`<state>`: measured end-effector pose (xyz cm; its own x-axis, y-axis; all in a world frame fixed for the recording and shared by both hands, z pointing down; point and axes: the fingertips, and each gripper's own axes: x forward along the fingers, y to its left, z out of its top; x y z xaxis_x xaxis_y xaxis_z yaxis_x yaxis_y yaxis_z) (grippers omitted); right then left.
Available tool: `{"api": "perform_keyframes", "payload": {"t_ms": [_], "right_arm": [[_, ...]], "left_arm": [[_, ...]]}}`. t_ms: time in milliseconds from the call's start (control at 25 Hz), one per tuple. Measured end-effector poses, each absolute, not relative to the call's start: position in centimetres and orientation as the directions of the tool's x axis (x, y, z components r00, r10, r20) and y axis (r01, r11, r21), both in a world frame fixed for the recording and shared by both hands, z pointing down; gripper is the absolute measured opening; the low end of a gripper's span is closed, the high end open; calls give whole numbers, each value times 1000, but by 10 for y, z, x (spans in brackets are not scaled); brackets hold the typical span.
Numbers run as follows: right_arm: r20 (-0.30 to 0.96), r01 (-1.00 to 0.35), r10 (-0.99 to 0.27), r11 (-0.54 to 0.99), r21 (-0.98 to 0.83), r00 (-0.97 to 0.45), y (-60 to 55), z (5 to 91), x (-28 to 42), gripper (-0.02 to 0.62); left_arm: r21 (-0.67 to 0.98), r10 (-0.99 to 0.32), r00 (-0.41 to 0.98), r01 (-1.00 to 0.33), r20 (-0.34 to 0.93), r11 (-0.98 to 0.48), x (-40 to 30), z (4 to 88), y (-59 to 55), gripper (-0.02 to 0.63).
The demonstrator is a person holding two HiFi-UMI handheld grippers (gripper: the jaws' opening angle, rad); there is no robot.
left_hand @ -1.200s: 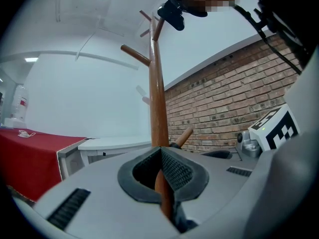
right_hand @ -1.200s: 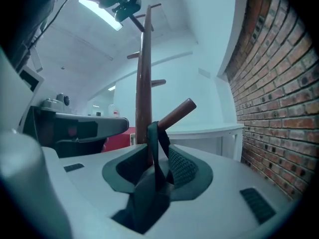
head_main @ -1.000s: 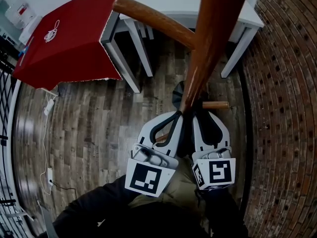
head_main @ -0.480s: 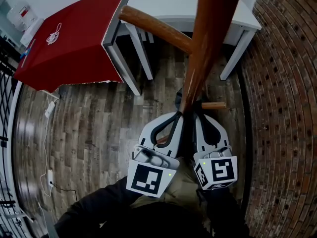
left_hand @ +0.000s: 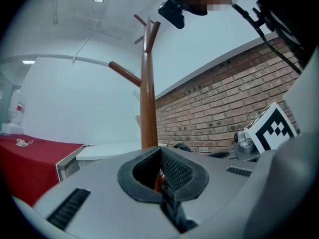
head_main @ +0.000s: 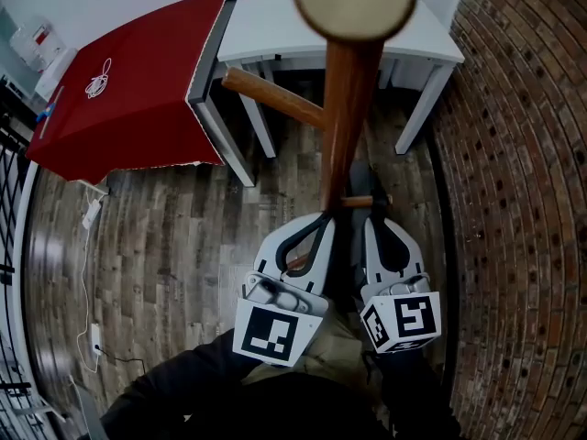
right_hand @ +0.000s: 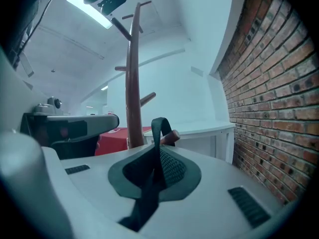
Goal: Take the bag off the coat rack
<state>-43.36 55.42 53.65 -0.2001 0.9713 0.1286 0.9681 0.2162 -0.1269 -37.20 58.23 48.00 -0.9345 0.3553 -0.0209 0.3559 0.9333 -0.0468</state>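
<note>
- Right gripper [right_hand: 159, 152]: jaws closed down on a dark flat bag strap [right_hand: 158, 127]. The pads press it from both sides, and the loose end runs back between the jaws toward the camera.
- The bag strap rises from the pads and loops over a short lower peg [right_hand: 172, 135] of the coat rack [right_hand: 132, 83]. It is not yet off the peg.
- Left gripper [left_hand: 160, 156]: jaws together, pad tips meeting. A sliver of brown shows in the hollow behind the tips. Cannot tell what it is or whether the pads press it.
- Bag body: not clearly made out. In the head view a dark shape sits low between the two grippers, under the pole. An olive patch shows nearer the person, between the marker cubes, and I cannot tell what it belongs to.
- Coat rack [head_main: 341, 108]: brown wooden pole, upright, its round top close under the head camera. One long peg [head_main: 271, 97] angles out toward the red side, and the short lower peg [head_main: 362, 202] lies just ahead of the gripper tips.
- Pose, head view: left gripper [head_main: 326, 218] and right gripper [head_main: 373, 216] are side by side and close together. Both point away from the person at the foot of the pole, one on each side of it. The marker cubes [head_main: 401, 322] are at the near ends, with dark sleeves [head_main: 174, 394] behind them.
- Surroundings: a worktop with a red cloth [head_main: 128, 90] is to the left, with a white worktop [head_main: 275, 30] behind the rack. A brick wall [head_main: 523, 200] is on the right, over a wood plank floor [head_main: 174, 236].
</note>
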Motion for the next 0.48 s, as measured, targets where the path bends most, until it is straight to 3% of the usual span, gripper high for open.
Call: {"api": "perform_keyframes", "payload": {"t_ms": [480], "right_arm": [[109, 948, 951, 302, -104, -291, 524, 486, -447, 18]], "left_arm": [[-58, 304, -951, 307, -47, 950, -375, 425, 567, 9]]}}
